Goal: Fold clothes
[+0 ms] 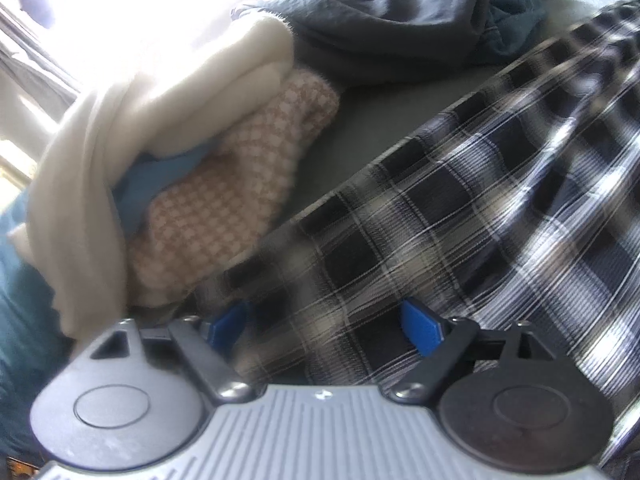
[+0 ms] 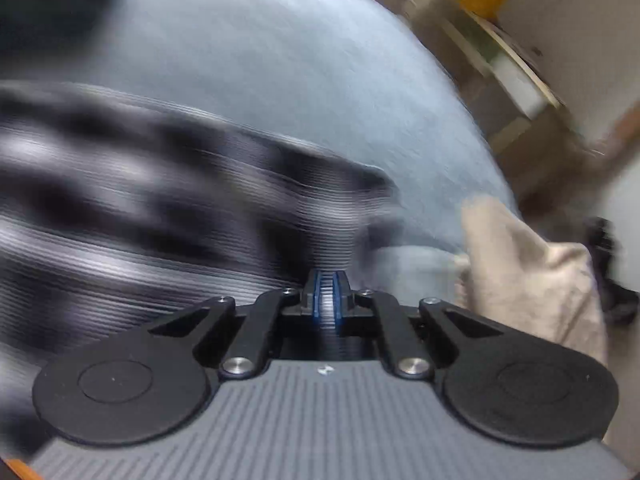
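The plaid shirt [image 1: 480, 200] was black, grey and white checks with a fine ribbed weave, spread over the grey-blue bed [image 2: 280, 80]. Left tool [image 1: 324, 324] hung released above its near edge, blue pads wide apart with the cloth lying between them, not pinched. Right tool [image 2: 327, 300] was clenched on a fold of that same shirt, which was super blurry there. A cream, pink-checked and blue pile of clothes [image 1: 192, 168] sat to the left. No readable labels anywhere.
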Action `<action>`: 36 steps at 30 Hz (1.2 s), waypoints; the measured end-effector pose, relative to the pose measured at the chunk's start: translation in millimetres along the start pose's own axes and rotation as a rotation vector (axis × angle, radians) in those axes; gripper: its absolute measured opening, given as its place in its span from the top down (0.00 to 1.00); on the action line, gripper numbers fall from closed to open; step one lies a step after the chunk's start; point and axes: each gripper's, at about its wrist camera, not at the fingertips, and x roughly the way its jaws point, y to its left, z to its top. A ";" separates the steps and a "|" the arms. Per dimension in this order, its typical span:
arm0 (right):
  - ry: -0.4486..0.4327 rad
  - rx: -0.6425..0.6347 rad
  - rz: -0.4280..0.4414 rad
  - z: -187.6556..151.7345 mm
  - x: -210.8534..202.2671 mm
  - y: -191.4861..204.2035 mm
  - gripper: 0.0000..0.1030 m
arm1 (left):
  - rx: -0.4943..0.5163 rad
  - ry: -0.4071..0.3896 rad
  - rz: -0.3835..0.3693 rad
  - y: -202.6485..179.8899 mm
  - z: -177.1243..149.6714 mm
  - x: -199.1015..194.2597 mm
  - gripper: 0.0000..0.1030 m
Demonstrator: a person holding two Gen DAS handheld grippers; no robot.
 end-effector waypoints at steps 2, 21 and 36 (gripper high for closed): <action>0.033 0.039 -0.007 10.1 6.7 -6.1 1.00 | -0.002 0.010 0.003 3.6 -0.4 0.9 0.16; -0.002 0.694 0.624 63.8 -60.9 3.1 0.95 | -0.288 0.086 0.029 80.7 20.9 62.8 0.14; 0.225 -0.087 0.793 -53.6 -191.2 121.3 0.97 | -0.329 0.057 -0.007 88.6 18.8 71.9 0.10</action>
